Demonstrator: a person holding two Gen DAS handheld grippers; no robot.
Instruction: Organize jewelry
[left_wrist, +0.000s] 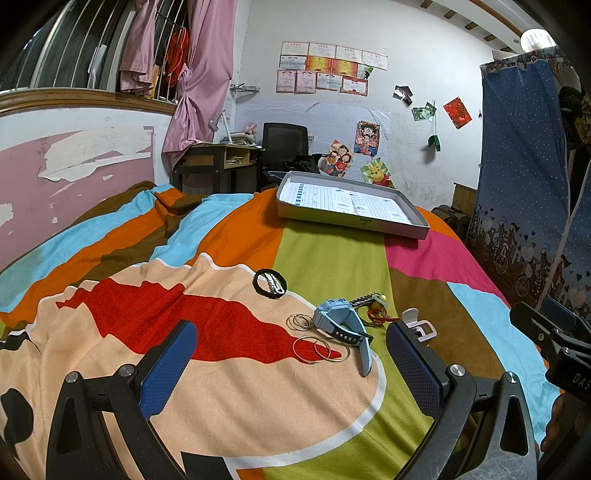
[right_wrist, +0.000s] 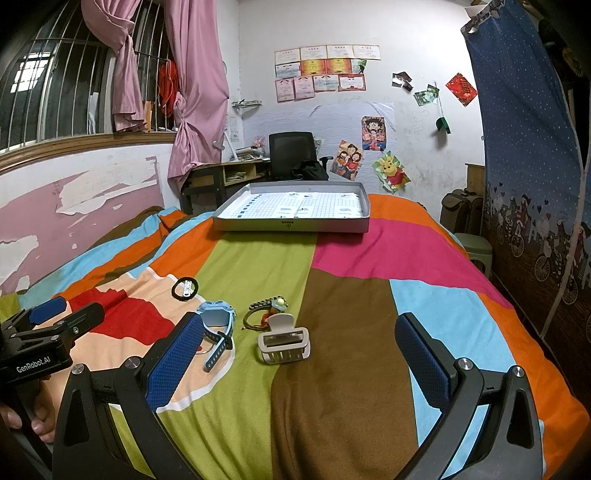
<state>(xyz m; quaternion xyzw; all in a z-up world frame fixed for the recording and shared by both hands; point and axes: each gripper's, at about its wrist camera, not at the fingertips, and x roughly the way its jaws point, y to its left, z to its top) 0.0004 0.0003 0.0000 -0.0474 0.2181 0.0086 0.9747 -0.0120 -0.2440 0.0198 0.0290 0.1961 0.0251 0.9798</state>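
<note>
Both the left gripper (left_wrist: 291, 354) and right gripper (right_wrist: 299, 354) stand wide and empty. At lower centre of the frame we see the hair claw (right_wrist: 283, 341), blue watch (left_wrist: 341, 326) and thin bangles (left_wrist: 320, 349); the tray (right_wrist: 291, 224) waits above. We advise closing squarely across the claw's body.

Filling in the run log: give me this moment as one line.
left gripper: open, empty | right gripper: open, empty | watch, hair claw, bangles: on bedspread | tray: no jewelry
</note>
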